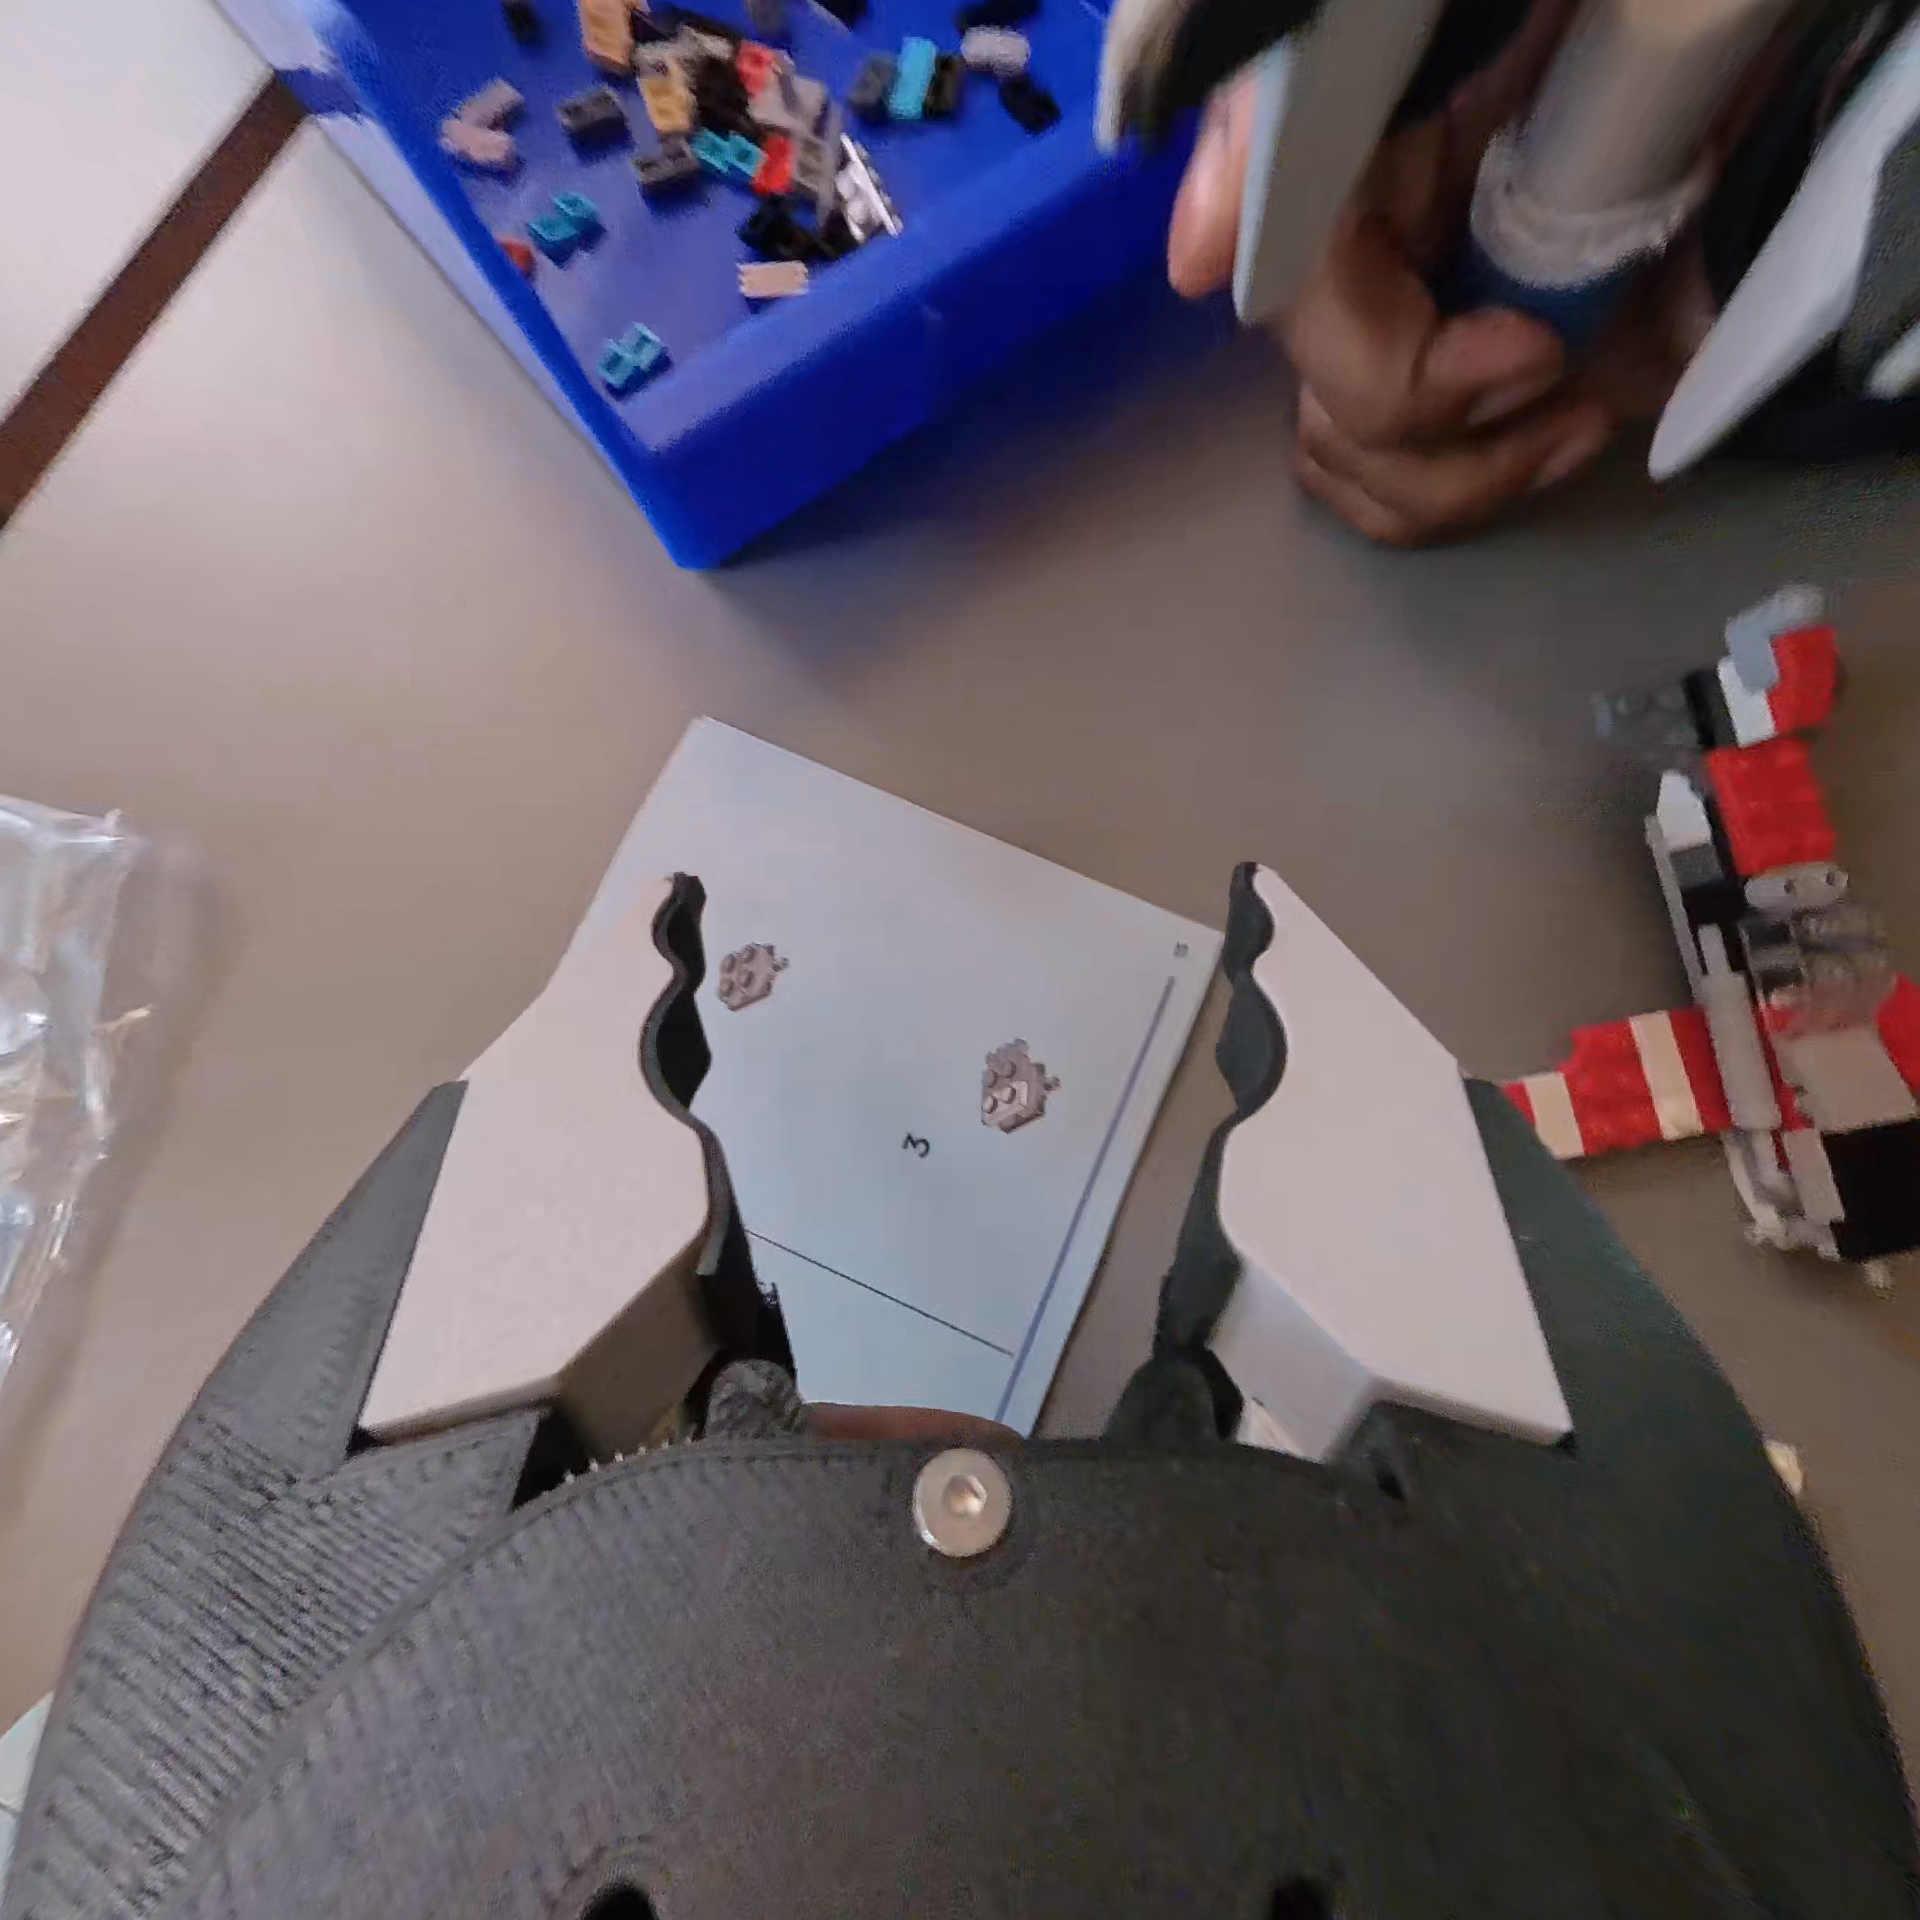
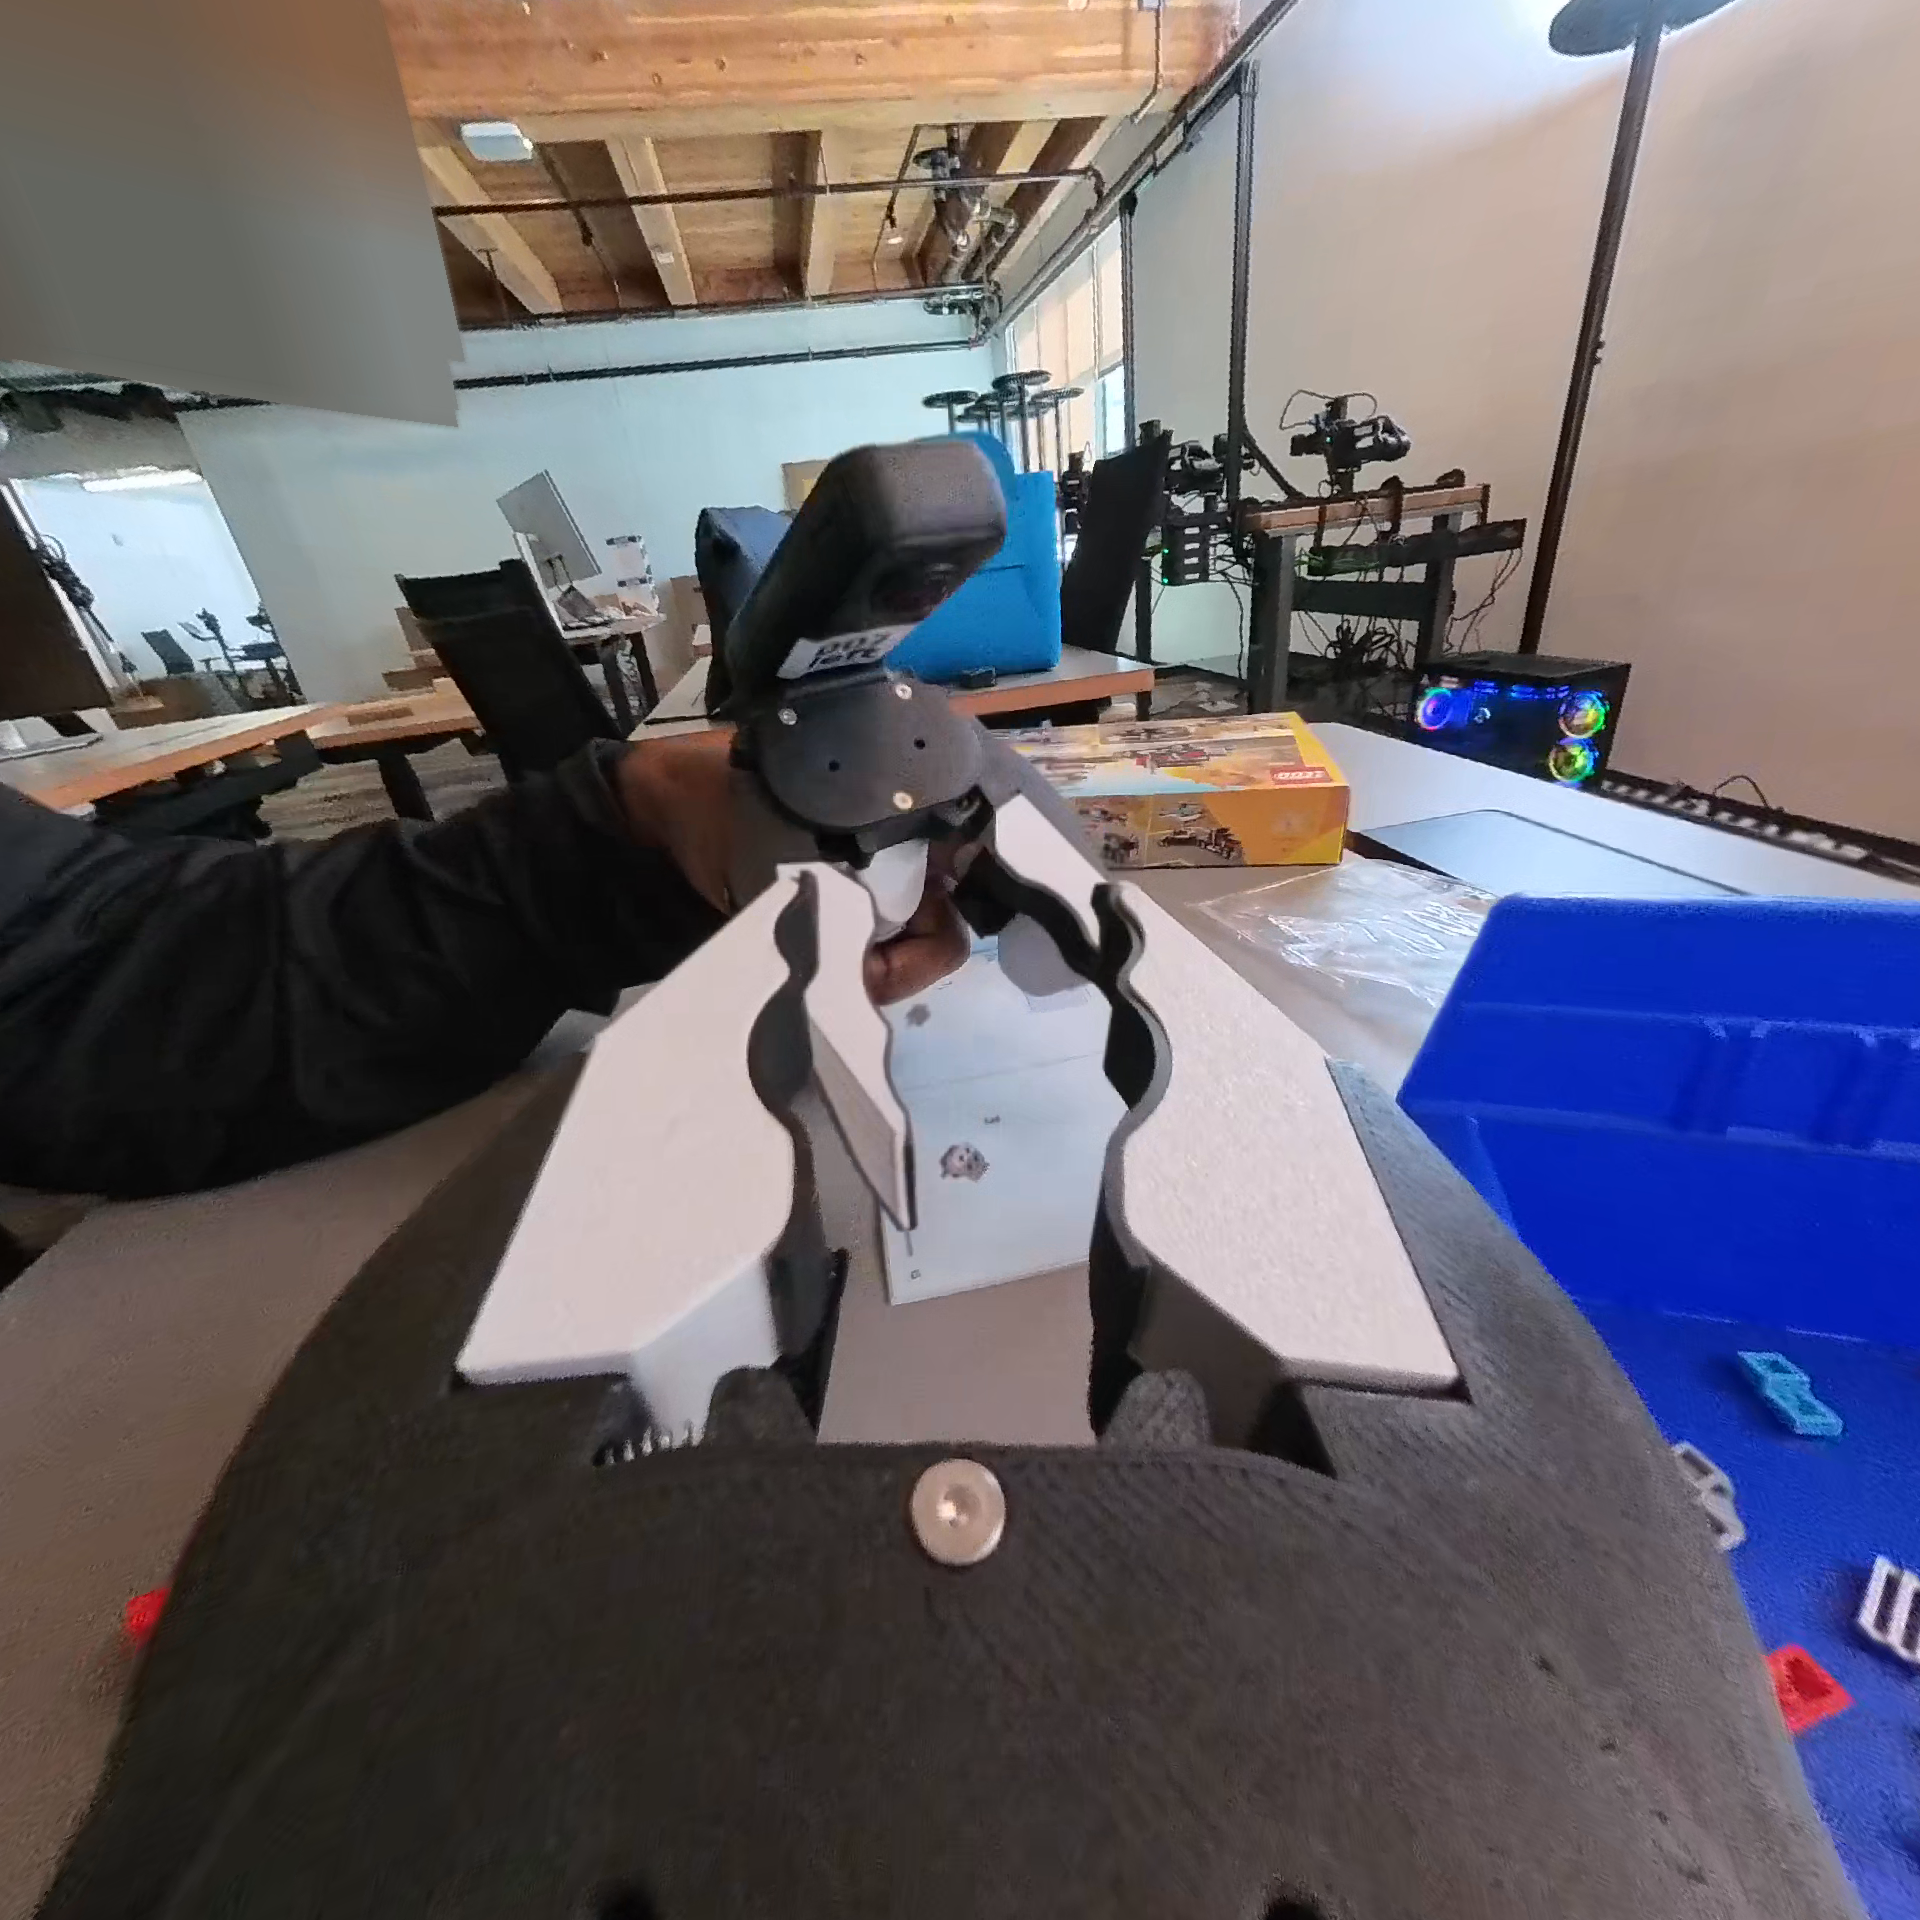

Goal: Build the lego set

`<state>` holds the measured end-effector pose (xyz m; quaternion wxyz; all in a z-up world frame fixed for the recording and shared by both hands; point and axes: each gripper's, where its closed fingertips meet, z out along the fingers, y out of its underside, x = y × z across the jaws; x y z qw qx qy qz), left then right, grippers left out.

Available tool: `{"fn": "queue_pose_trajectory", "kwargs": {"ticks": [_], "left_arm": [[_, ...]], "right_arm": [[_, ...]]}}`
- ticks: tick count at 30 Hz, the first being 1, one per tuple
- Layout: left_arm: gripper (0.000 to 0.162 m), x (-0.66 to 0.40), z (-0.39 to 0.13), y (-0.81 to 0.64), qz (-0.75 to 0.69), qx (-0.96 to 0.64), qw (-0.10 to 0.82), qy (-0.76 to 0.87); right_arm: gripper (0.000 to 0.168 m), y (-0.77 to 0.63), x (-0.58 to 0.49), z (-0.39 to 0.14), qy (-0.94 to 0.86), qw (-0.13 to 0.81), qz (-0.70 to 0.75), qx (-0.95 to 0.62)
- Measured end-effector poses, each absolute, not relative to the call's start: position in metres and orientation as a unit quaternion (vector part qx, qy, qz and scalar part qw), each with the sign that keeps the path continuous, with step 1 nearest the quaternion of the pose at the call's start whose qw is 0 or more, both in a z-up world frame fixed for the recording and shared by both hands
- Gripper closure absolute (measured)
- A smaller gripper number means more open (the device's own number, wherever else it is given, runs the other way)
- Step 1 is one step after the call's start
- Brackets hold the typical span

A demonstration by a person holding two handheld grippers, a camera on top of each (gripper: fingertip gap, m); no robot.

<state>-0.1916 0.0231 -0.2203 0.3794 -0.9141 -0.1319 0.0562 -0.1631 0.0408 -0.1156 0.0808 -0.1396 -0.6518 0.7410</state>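
My left gripper (image 1: 961,883) is open and empty, just above a white instruction sheet (image 1: 935,1122) on the grey table. A part-built red, white and black lego model (image 1: 1766,987) lies to its right. A blue bin (image 1: 790,457) with several loose bricks (image 1: 727,125) stands beyond the sheet. My right gripper (image 2: 954,888) is open and empty, held above the table beside the bin (image 2: 1662,1039) and pointed at the left gripper. One left finger (image 2: 857,1101) hangs over the sheet (image 2: 997,1226). A right finger (image 1: 1288,177) and the hand holding it show blurred in the left wrist view.
A crumpled clear plastic bag (image 1: 62,1039) lies left of the sheet and shows again in the right wrist view (image 2: 1351,925). A yellow lego box (image 2: 1195,790) stands at the table's far side. A dark sleeve (image 2: 312,987) reaches in from the left. Desks and chairs stand beyond. One gripper's finger ends stand about 11 centimeters off the other's.
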Motion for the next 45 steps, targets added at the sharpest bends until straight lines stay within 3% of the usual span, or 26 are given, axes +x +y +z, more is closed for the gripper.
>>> {"fn": "queue_pose_trajectory", "kwargs": {"ticks": [10,23,45], "left_arm": [[0.057,-0.176,-0.246,0.011,0.027,-0.933,0.349,-0.086],[0.079,-0.172,-0.245,0.006,0.038,-0.938,0.338,-0.061],[0.091,-0.174,-0.241,-0.001,0.035,-0.936,0.341,-0.076]], "right_arm": [[0.113,0.051,-0.167,-0.112,-0.633,0.047,0.757,-0.157],[0.113,0.05,-0.166,-0.112,-0.633,0.048,0.757,-0.157],[0.114,0.042,-0.172,-0.122,-0.661,0.047,0.729,-0.172]]}}
